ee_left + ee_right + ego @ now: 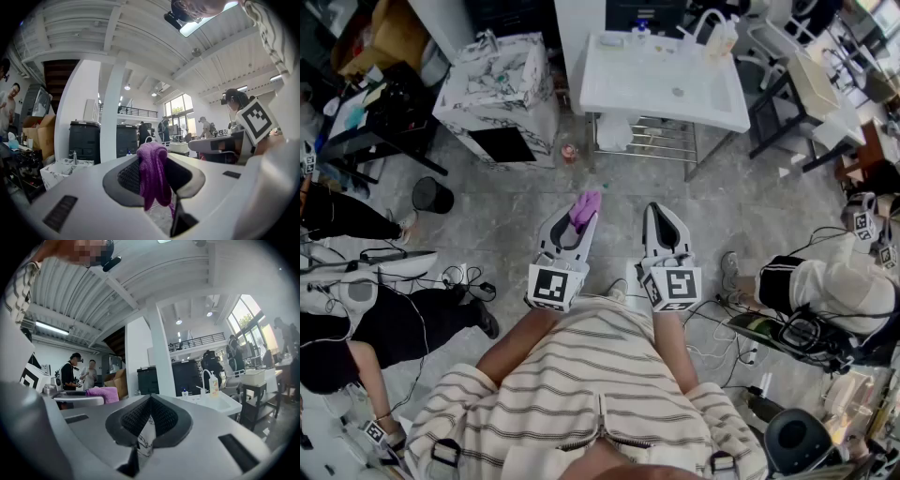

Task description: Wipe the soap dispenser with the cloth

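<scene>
Left gripper (579, 218) mouth behind purple cloth (586, 203)

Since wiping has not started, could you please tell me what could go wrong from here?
The left gripper pinches the purple cloth in a loose bunch that could slip out. Cables lie on the floor around the person, a trip hazard. The soap dispenser stands far back on the sink; with the right gripper shut and empty, wiping might tip it.

Purple cloth (152, 174) hangs bunched; pale soap dispenser (213, 385) stands upright.
</scene>
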Tool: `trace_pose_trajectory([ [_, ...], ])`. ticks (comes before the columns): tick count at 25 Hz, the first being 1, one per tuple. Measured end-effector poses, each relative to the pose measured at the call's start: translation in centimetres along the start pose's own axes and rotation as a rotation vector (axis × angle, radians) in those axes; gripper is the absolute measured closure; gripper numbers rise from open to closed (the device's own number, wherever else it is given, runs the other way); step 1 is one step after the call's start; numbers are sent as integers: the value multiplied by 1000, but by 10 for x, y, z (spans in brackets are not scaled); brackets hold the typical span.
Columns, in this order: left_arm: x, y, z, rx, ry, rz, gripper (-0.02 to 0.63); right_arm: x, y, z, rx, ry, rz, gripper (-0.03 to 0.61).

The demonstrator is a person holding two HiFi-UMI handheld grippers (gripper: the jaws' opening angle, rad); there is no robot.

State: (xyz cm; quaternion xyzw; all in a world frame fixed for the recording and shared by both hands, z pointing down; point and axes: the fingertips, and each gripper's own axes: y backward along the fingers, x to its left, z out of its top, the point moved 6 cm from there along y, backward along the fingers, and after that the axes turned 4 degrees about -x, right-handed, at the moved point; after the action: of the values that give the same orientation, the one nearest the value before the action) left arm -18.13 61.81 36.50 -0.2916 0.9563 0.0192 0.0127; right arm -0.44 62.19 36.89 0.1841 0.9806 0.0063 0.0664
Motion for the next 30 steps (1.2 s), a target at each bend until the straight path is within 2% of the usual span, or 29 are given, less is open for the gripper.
trace_pose_trajectory([
  [3,-10,-9,1,6,-26,7,489,-13,2,4,-7,2,15,571],
  [8,-33,-25,4,-3,-25,19,489,-38,11,9,-19,-3,28,571],
  [20,-64,-57,-14,30,-45,16,490,-77,8,-7,-10,-49,73,569],
  [25,-48,-87,-27,30,-38,14,489,-91,-22,-14,-2,-36,72,569],
  [30,-5,-137,-41,20,8,0,491,-104,-83,-22,19,-13,73,569],
])
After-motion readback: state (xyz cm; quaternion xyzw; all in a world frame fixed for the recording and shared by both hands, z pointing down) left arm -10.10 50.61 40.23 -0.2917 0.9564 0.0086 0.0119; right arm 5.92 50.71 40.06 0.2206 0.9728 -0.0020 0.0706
